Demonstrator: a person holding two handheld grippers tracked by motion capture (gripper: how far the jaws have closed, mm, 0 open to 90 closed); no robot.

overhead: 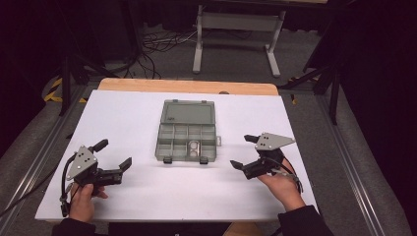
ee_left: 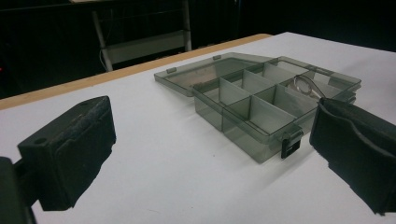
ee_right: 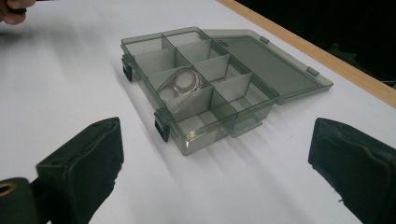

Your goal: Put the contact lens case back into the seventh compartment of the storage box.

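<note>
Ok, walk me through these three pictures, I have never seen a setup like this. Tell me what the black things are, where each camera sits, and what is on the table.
A person sits at a white table and holds a hand tool in each hand: the left gripper and the right gripper. Each has two black fingers that open and shut like tongs. Both are open and hold nothing.

The high view looks down from above the person. The other two pictures come from small cameras riding on the grippers, so each looks out between its own fingers.

On the table lies a grey see-through compartment box, its lid folded open and flat. One compartment holds a small roll of clear tape; the others look empty.
</note>
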